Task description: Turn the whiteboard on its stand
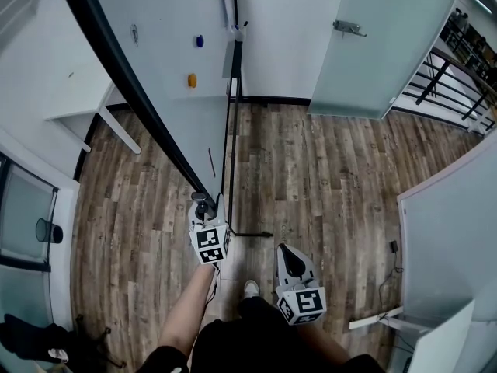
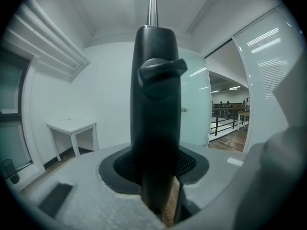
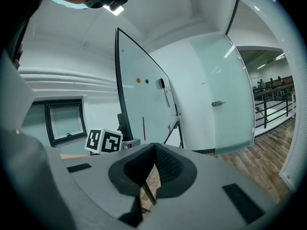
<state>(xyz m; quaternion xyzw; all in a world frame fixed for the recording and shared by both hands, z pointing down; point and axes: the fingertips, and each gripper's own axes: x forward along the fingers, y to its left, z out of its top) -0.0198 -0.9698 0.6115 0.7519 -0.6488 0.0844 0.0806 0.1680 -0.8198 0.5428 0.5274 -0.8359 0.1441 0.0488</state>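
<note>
The whiteboard (image 1: 155,68) hangs tilted on its stand (image 1: 231,130), its black frame edge (image 1: 132,92) running down toward me. My left gripper (image 1: 206,208) is at the frame's lower corner. In the left gripper view the black frame piece (image 2: 156,104) stands upright between the jaws, with the left gripper (image 2: 156,176) shut on it. My right gripper (image 1: 289,255) hangs lower right, away from the board, shut and holding nothing; its pads (image 3: 165,162) meet at the tips. In the right gripper view the whiteboard (image 3: 144,104) stands ahead, left.
A blue magnet (image 1: 199,41), an orange magnet (image 1: 192,80) and a red pen (image 1: 210,162) sit on the board. A white table (image 1: 93,115) stands behind it at left. A glass door (image 1: 380,45) and a railing (image 1: 458,76) are far right; a white panel (image 1: 450,239) is close on the right.
</note>
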